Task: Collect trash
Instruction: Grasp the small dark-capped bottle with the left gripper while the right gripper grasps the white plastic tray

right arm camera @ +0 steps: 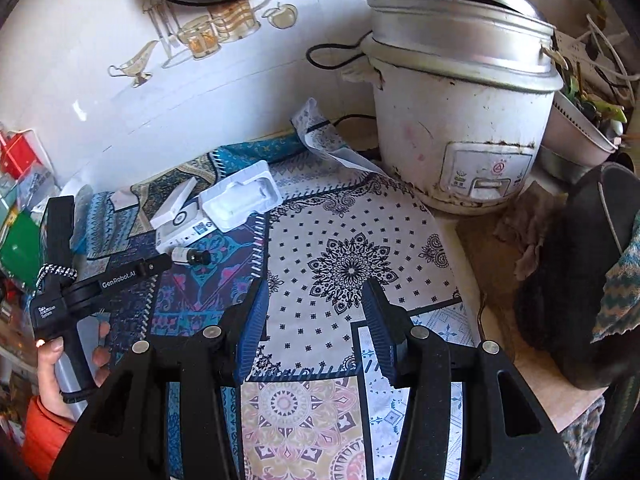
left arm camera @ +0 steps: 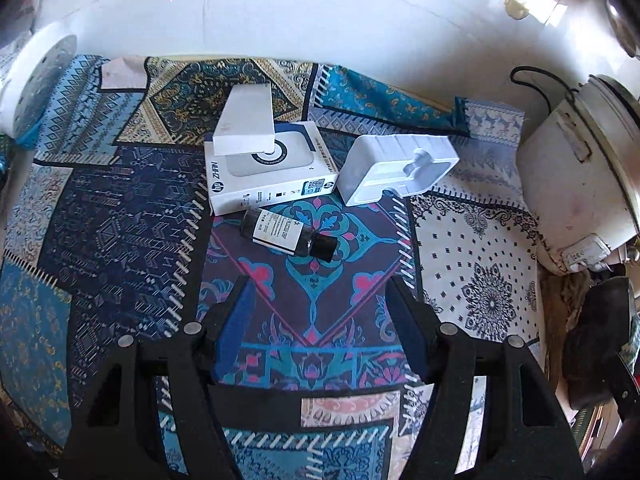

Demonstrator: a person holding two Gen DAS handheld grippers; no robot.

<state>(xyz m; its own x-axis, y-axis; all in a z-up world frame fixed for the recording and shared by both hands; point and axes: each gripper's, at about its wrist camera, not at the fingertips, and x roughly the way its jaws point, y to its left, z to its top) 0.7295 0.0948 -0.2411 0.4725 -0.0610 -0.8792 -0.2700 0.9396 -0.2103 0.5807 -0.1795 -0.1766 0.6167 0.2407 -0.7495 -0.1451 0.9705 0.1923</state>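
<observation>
Lying empty: white tray (left arm camera: 400,166) beside HP box (left arm camera: 276,178).

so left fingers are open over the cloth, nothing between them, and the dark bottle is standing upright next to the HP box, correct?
Not quite. The dark bottle is lying on its side on the cloth, not standing upright; its cap points away from the HP box. The left wrist view shows it clearly. The rest holds: the left fingers are open over the cloth with nothing between them.

White rice cooker (right arm camera: 460,120) stands on patterned cloth (right arm camera: 352,264).
</observation>
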